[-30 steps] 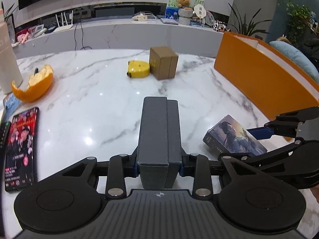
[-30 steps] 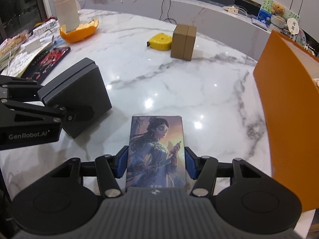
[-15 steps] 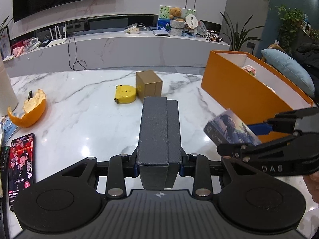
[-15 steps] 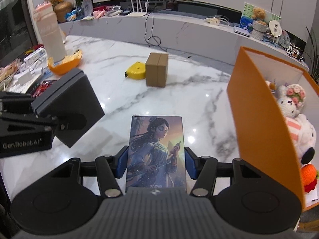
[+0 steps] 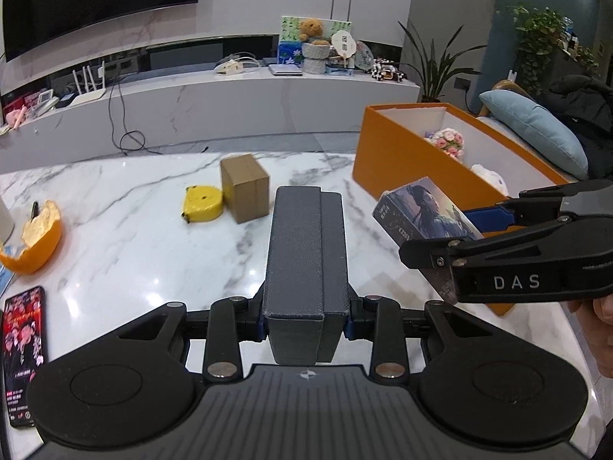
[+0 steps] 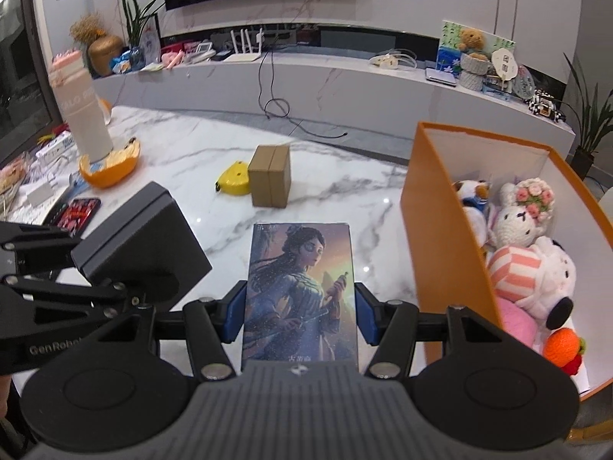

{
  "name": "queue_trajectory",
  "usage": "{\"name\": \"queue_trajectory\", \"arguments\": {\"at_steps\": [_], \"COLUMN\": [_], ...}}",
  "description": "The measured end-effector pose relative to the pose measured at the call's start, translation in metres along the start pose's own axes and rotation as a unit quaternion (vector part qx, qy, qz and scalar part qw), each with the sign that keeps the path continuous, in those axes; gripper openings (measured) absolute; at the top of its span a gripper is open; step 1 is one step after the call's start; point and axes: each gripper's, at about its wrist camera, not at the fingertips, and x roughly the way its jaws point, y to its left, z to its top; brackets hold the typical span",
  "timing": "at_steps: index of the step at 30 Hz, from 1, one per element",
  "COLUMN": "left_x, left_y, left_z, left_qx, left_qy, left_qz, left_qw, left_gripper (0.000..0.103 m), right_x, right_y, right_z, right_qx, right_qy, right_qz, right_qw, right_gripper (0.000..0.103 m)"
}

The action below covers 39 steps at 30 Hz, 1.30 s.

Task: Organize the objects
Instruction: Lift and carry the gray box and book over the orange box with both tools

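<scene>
My left gripper (image 5: 306, 322) is shut on a dark grey box (image 5: 306, 253), held lengthwise above the marble table (image 5: 134, 237). My right gripper (image 6: 300, 306) is shut on a flat box printed with a woman in blue (image 6: 302, 268), its blue pads (image 6: 235, 310) pressing both long sides. In the left wrist view that picture box (image 5: 417, 211) hangs to the right, in front of the orange storage box (image 5: 402, 176). The right wrist view shows the orange box (image 6: 440, 230) open at the right, with several plush toys (image 6: 532, 268) inside. The grey box (image 6: 141, 245) is at the left.
A brown cardboard box (image 5: 245, 188) and a yellow tape measure (image 5: 203, 203) sit mid-table. An orange peel (image 5: 38, 237) and a phone (image 5: 23, 352) lie at the left edge. A tall white bottle (image 6: 82, 115) stands by the peel. A hand (image 5: 605, 306) holds the right gripper.
Both grippers have risen above the table with their boxes still held. The orange box's open inside and the toys have come into view at the right.
</scene>
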Motion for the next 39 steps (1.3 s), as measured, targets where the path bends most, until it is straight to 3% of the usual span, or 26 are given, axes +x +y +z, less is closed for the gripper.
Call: {"name": "queue_trajectory", "arguments": {"at_steps": [22,33,39], "left_x": [0.023,0.054,0.072], "left_y": [-0.078,-0.130,-0.149], "left_z": [0.072,0.100,0.103], "left_qx": [0.082,0.102,0.101], "left_qy": [-0.046,-0.055,-0.042], "left_qz": [-0.040,-0.081,-0.098], "left_qw": [0.9948,0.9899,0.9891], "left_gripper": [0.039,0.039,0.039], "right_x": [-0.042,-0.056,-0.055], "right_y": [-0.085,-0.151,-0.177], "right_z": [0.025,0.026,0.021], "right_qx": [0.085,0.137,0.152], "right_qy": [-0.065,-0.073,-0.061], "right_qz": [-0.058,-0.110,-0.141], "right_qw": [0.993,0.982,0.976], "right_gripper": [0.059,0.059,0.059]}}
